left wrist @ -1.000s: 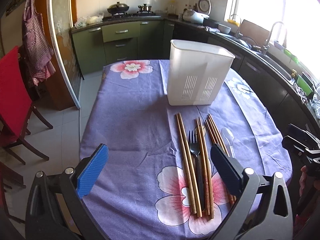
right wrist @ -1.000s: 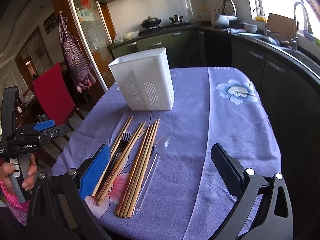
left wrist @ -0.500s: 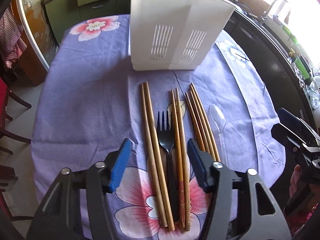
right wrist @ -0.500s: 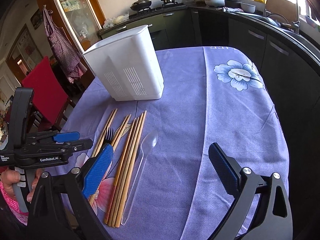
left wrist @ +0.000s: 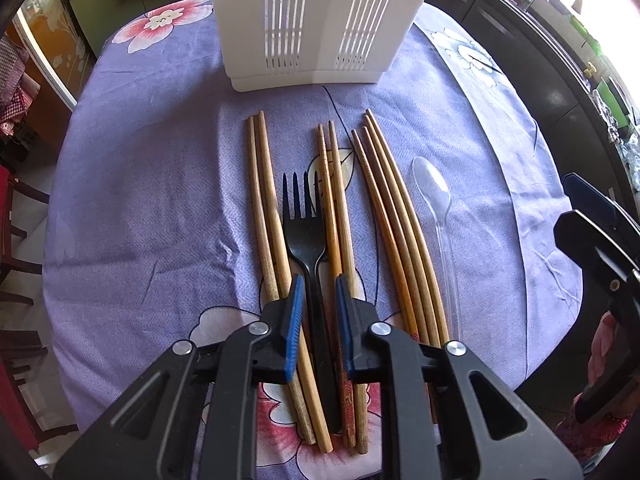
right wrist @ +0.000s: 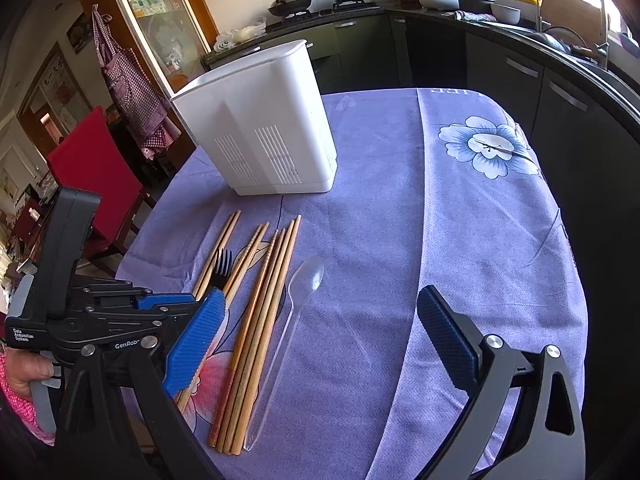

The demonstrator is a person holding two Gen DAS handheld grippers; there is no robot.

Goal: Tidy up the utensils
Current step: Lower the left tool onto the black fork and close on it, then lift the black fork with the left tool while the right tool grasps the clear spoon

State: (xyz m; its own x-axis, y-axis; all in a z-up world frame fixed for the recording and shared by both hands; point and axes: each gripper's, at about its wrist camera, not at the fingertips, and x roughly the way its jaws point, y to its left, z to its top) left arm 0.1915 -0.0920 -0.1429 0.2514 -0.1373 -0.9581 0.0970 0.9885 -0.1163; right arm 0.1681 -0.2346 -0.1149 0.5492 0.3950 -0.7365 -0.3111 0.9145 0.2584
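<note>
We see a black plastic fork (left wrist: 303, 236) lying flat on the purple flowered tablecloth (left wrist: 140, 216). It has four thin prongs that point toward the white holder (left wrist: 312, 24), and a long slim handle that runs back toward us. The fork lies between two pairs of wooden chopsticks (left wrist: 266, 216), touching them or very close. More chopsticks lie to its right, and a clear plastic spoon (left wrist: 436, 200) lies beside those, a bit apart.

Our left gripper (left wrist: 316, 292) points down over the fork's handle. Its jaws are closing, with one blue pad on each side of the handle. There is a thin gap on each side, so the pads do not seem to press on the fork. The pads sit over the nearest chopsticks too.

Our right gripper (right wrist: 320, 332) hangs above the cloth with its jaws spread wide and nothing between them.

The white holder stands upright past the tips of the sticks, with slots in its walls. There is bare cloth to the left of the sticks and lots of bare cloth to the right of the spoon. The table's front edge is close to the handle ends.
</note>
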